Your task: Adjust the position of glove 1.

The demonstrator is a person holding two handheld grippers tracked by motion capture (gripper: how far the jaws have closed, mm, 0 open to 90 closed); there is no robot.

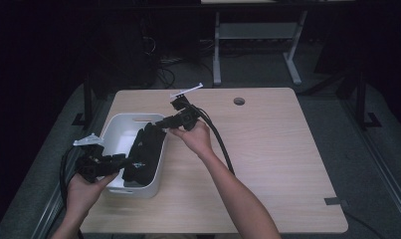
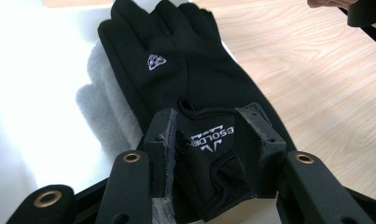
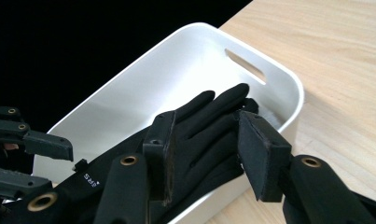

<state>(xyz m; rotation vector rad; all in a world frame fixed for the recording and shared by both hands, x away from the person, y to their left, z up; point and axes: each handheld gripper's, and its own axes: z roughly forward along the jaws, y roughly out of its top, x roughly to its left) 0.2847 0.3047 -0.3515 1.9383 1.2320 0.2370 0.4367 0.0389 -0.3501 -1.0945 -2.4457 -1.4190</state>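
A black glove lies lengthwise in a white plastic bin on the left of the wooden table. In the left gripper view my left gripper straddles the glove's printed cuff. Its pads are spread and the cuff sits loosely between them. My right gripper hovers over the glove's fingers at the bin's far end. Its jaws stand apart, with gaps on both sides. From above, the left gripper is at the bin's near end and the right gripper is at its far end.
A pale fuzzy item lies under the glove in the bin. The left gripper shows at the left edge of the right gripper view. The table has a cable hole at the back. Grey tape sits near the table's right edge.
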